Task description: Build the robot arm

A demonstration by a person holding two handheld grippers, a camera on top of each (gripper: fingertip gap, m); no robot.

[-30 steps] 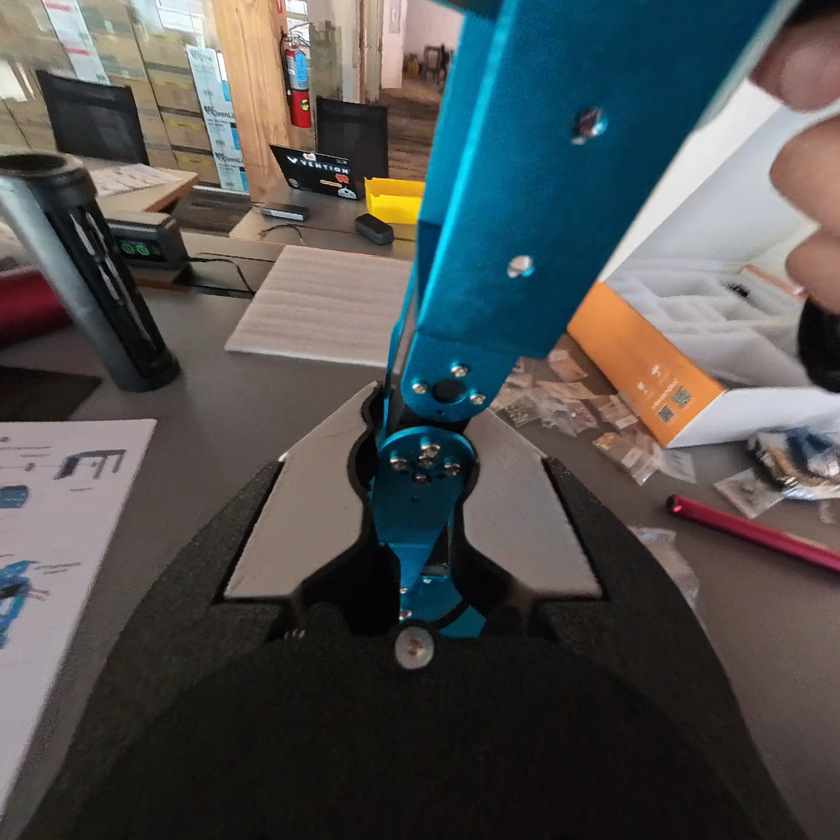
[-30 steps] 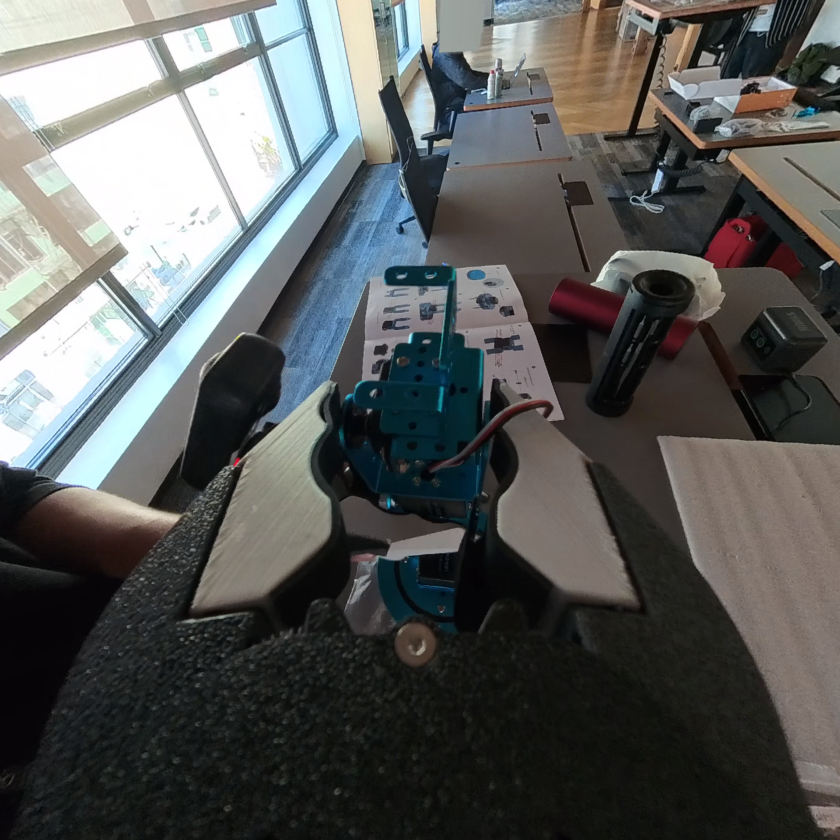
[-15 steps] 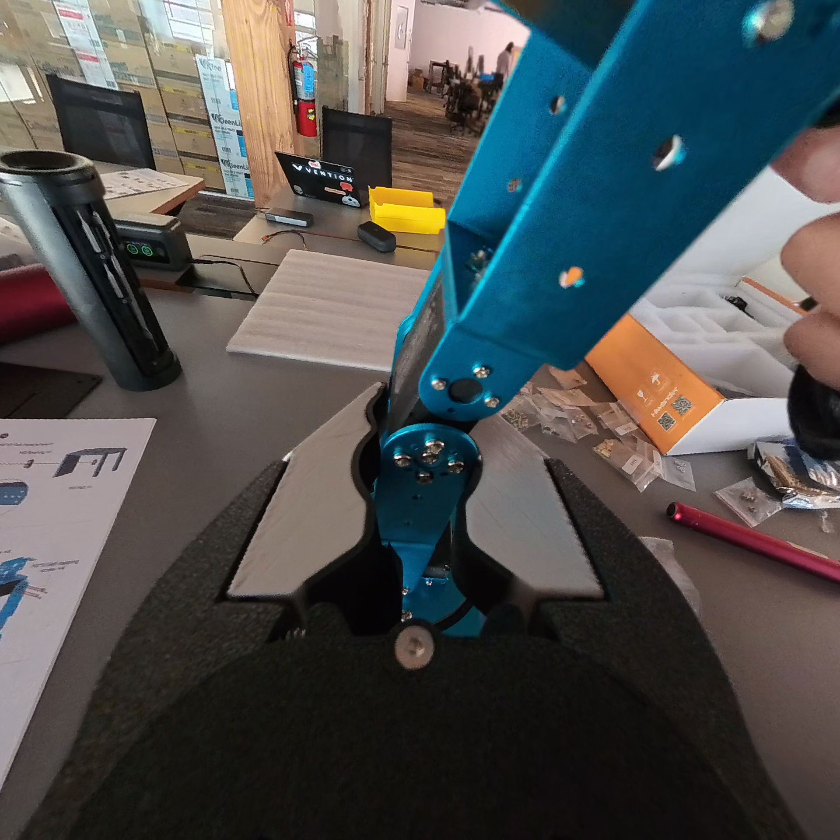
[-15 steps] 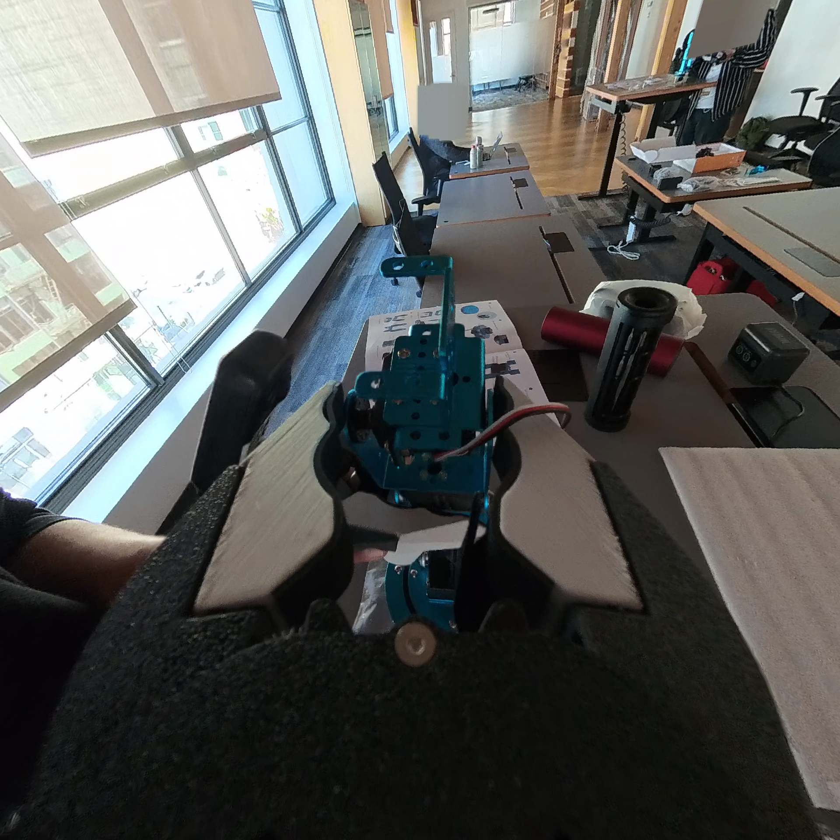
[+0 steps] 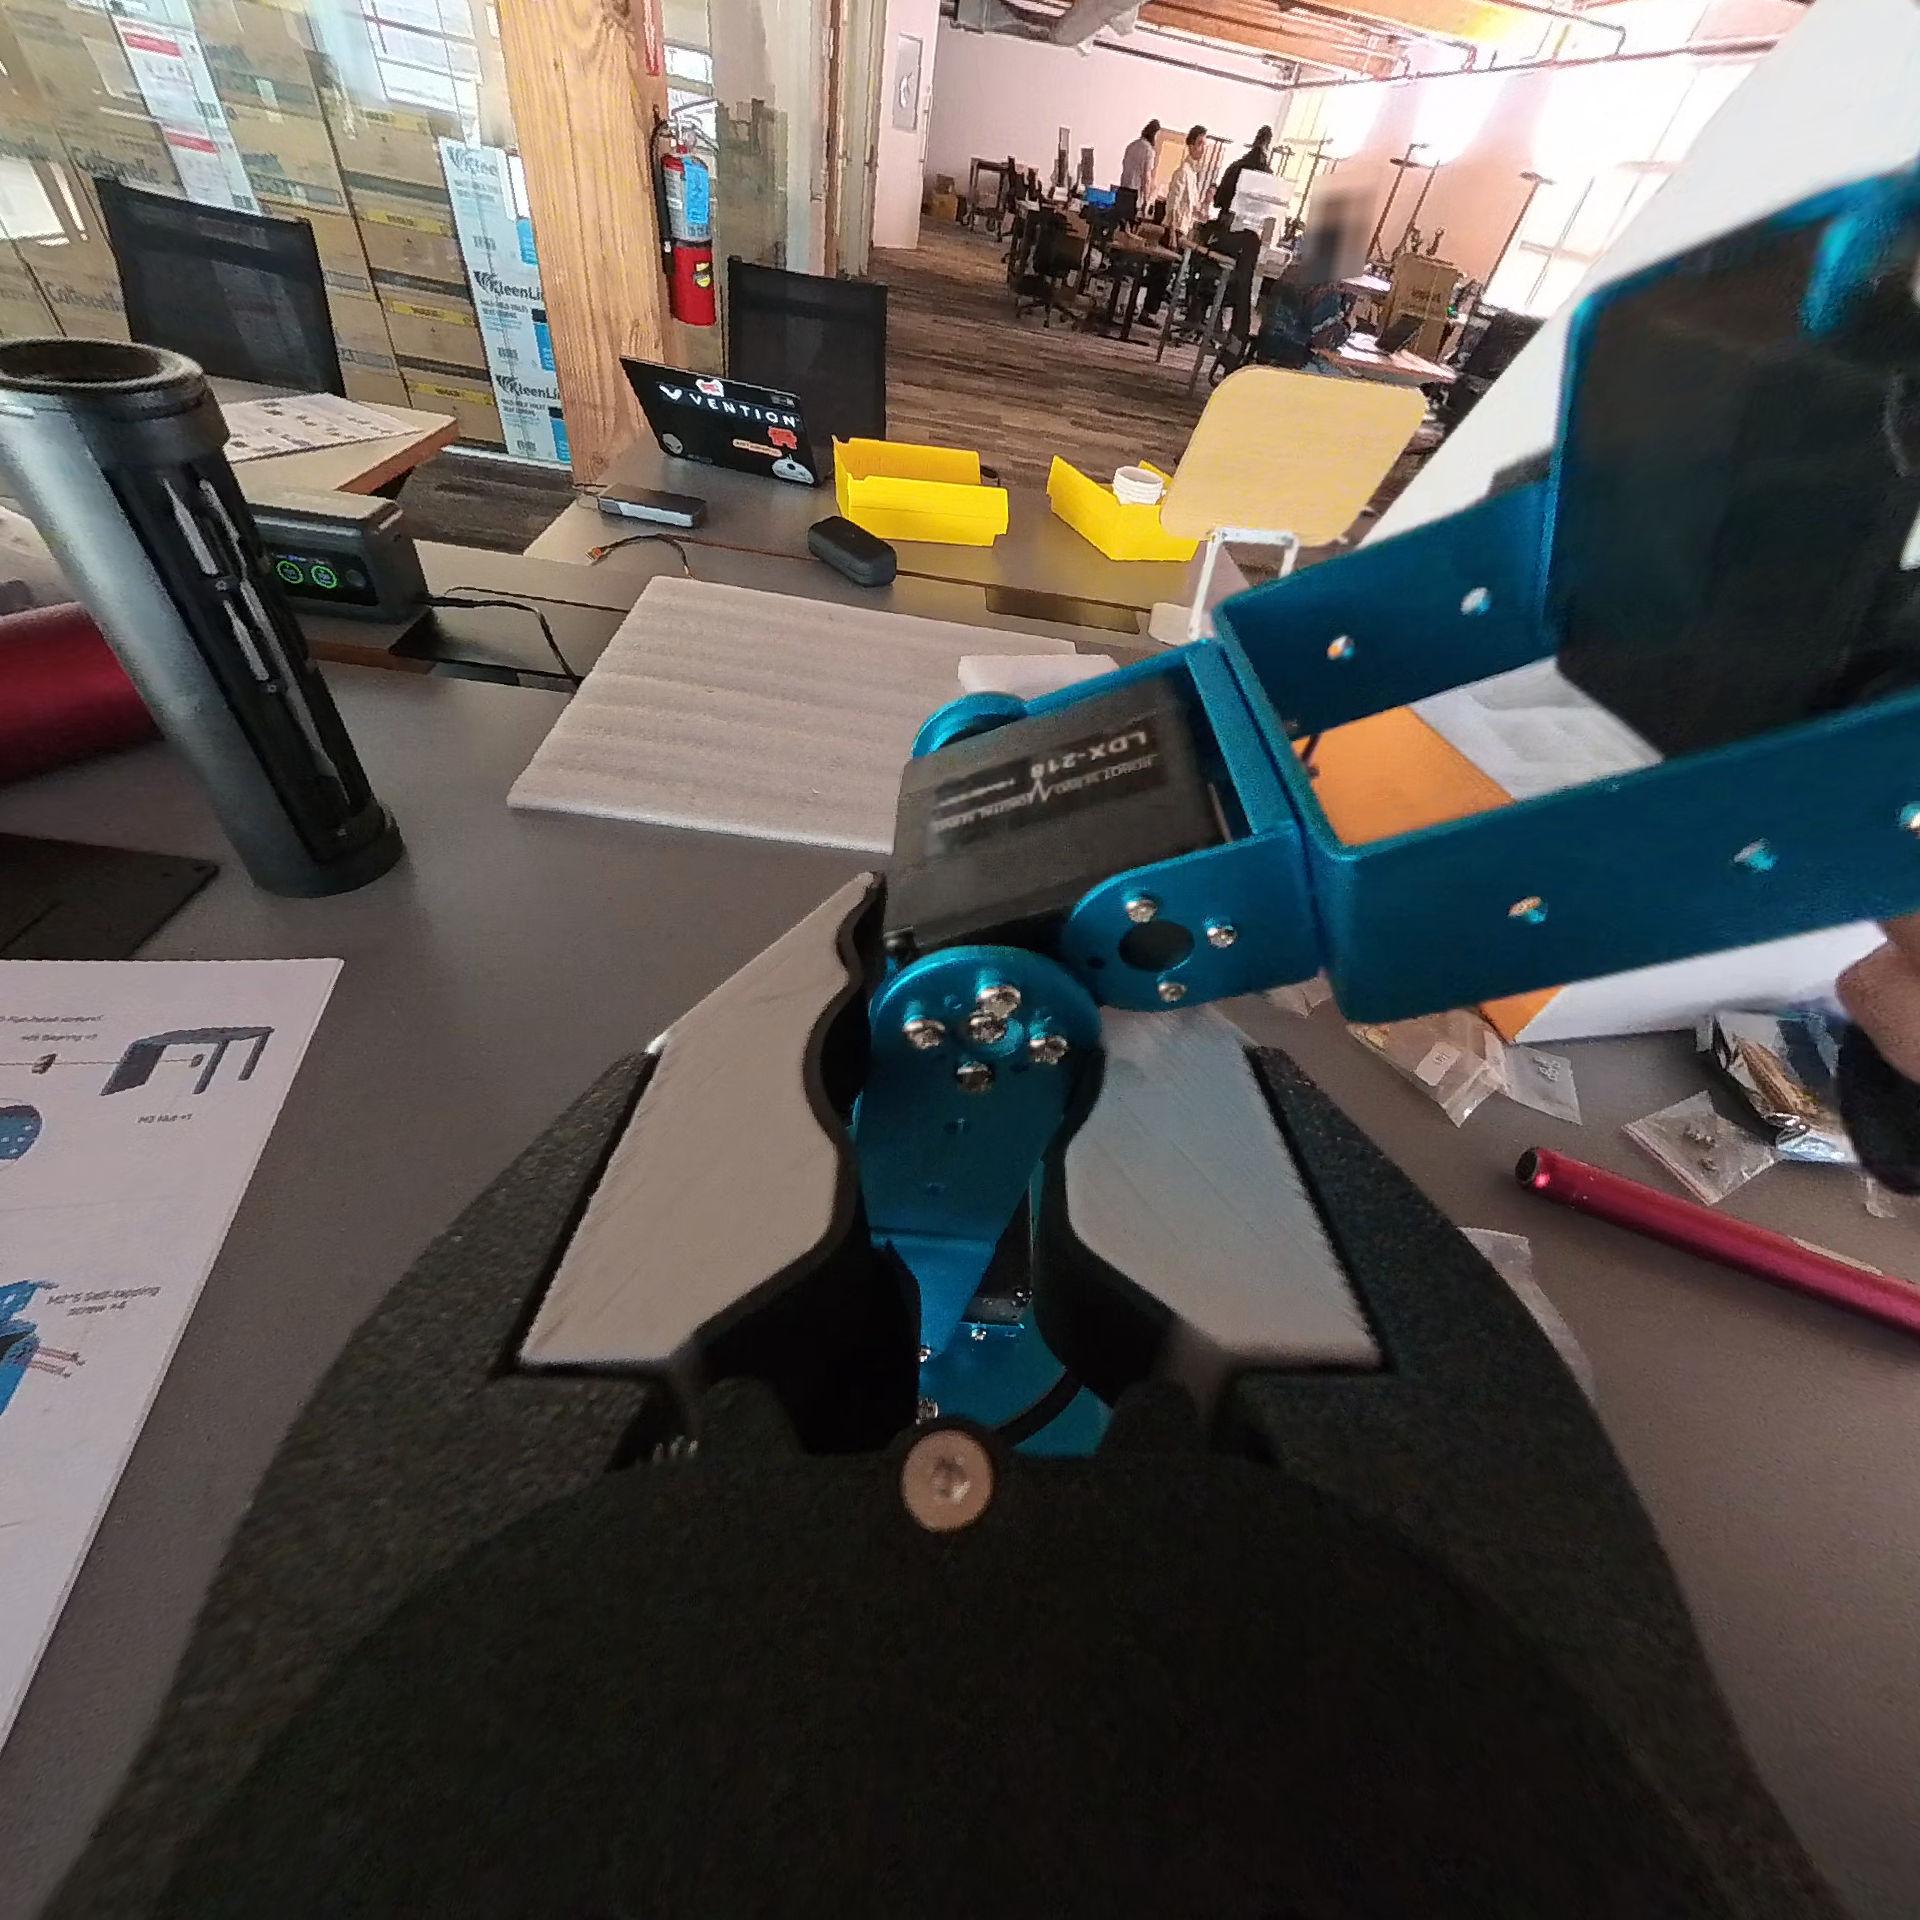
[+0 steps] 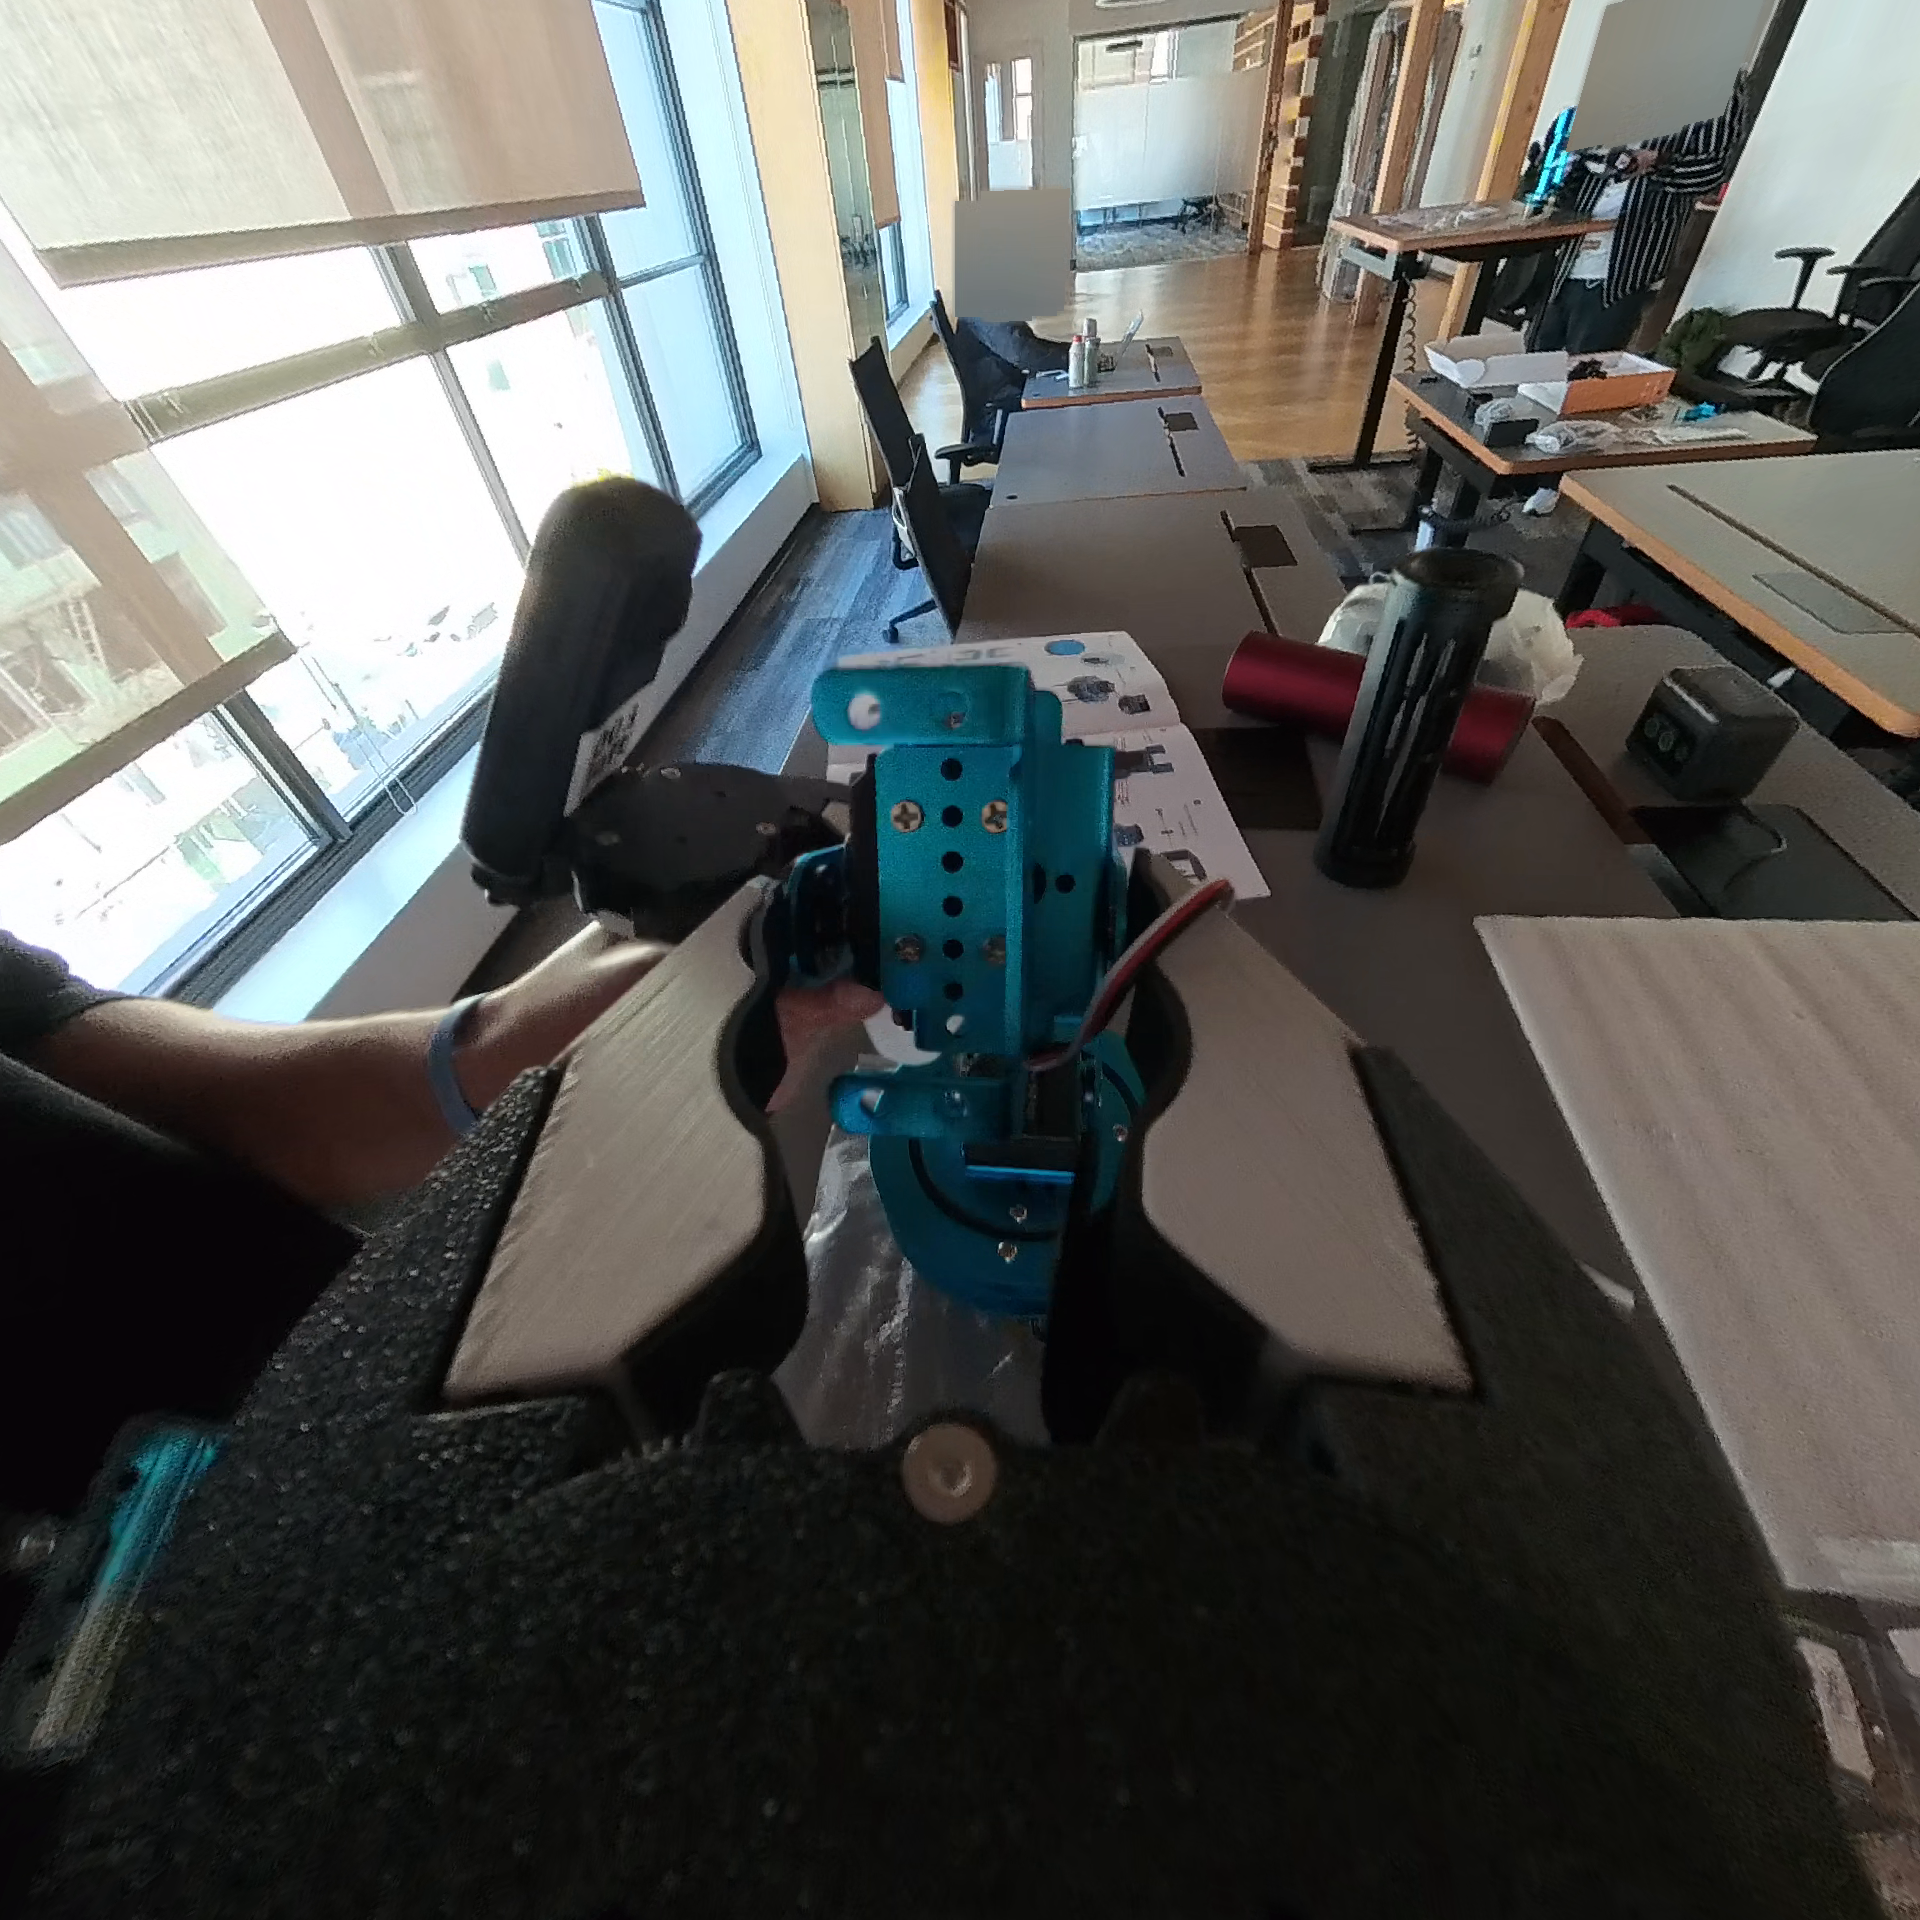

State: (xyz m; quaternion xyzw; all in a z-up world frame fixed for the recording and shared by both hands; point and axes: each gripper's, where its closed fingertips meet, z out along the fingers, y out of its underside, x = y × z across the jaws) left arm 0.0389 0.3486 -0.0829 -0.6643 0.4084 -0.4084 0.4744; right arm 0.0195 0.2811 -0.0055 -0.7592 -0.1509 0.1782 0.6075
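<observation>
A blue metal robot arm with black servos is held between both grippers. In the left wrist view my left gripper [image 5: 977, 997] is shut on the arm's lower blue bracket [image 5: 971, 1122], just above the grey table [image 5: 499, 935]. The upper link [image 5: 1558, 831] leans off to the right, almost level, with a black servo [image 5: 1049, 821] at the joint. In the right wrist view my right gripper [image 6: 951, 935] is shut on the perforated blue bracket [image 6: 961, 894], with a red and black wire [image 6: 1153, 945] beside the right finger. The left gripper's black handle [image 6: 592, 675] and a person's forearm [image 6: 312, 1060] show behind.
On the table are an instruction sheet [image 5: 125, 1195], an upright black cylinder [image 5: 208, 644], a red tube [image 6: 1351, 696], a white foam sheet [image 5: 758, 707], an orange and white box [image 5: 1403, 769], small bags of screws [image 5: 1455, 1060] and a red rod [image 5: 1714, 1236]. From my left tips it is roughly 25 cm to the upright black cylinder [image 5: 208, 644]; from my right, 35 cm. My right wrist view [image 6: 1377, 717] looks at it from another angle.
The arm's upper link has swung down to the right, from steep to almost level. The right gripper has turned with it; the left gripper has kept its hold on the lower bracket.
</observation>
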